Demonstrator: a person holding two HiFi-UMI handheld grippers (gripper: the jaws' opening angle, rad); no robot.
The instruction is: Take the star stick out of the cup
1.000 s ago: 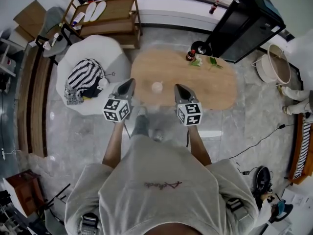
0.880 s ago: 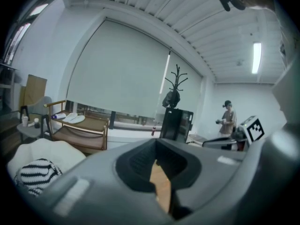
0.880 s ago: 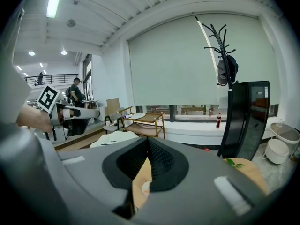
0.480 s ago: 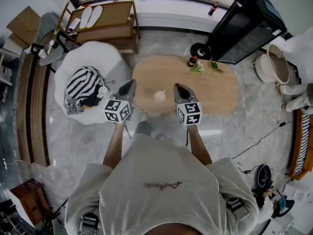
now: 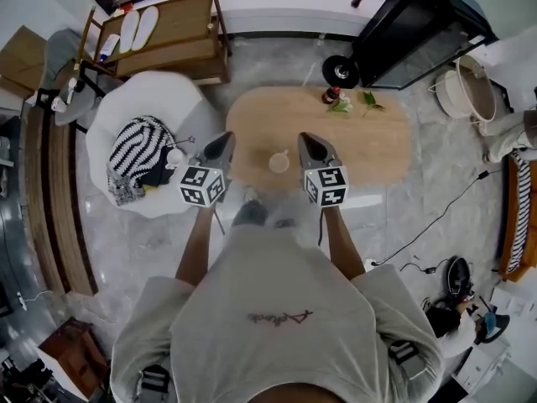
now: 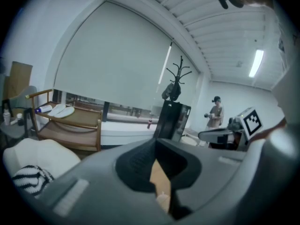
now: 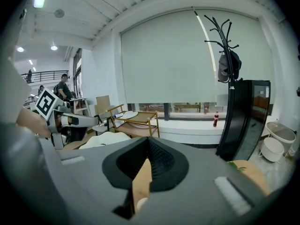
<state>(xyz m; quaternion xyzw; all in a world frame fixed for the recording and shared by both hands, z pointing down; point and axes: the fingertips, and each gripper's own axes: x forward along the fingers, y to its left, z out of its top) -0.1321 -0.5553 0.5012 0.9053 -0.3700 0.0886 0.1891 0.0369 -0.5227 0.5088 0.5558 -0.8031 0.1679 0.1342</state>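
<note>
Left tongs (image 5: 224,138), right tongs (image 5: 303,138) flanking pale cup (image 5: 278,162)

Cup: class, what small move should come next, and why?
Probably open the right gripper and lower it toward the cup on the table. Both it and the left gripper flank the cup with jaws together, empty; the cup's contents are too small to make out.

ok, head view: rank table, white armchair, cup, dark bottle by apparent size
1. wooden table
2. white armchair
3. cup and bottle: both tiny and look about alike, so not ranked.
</note>
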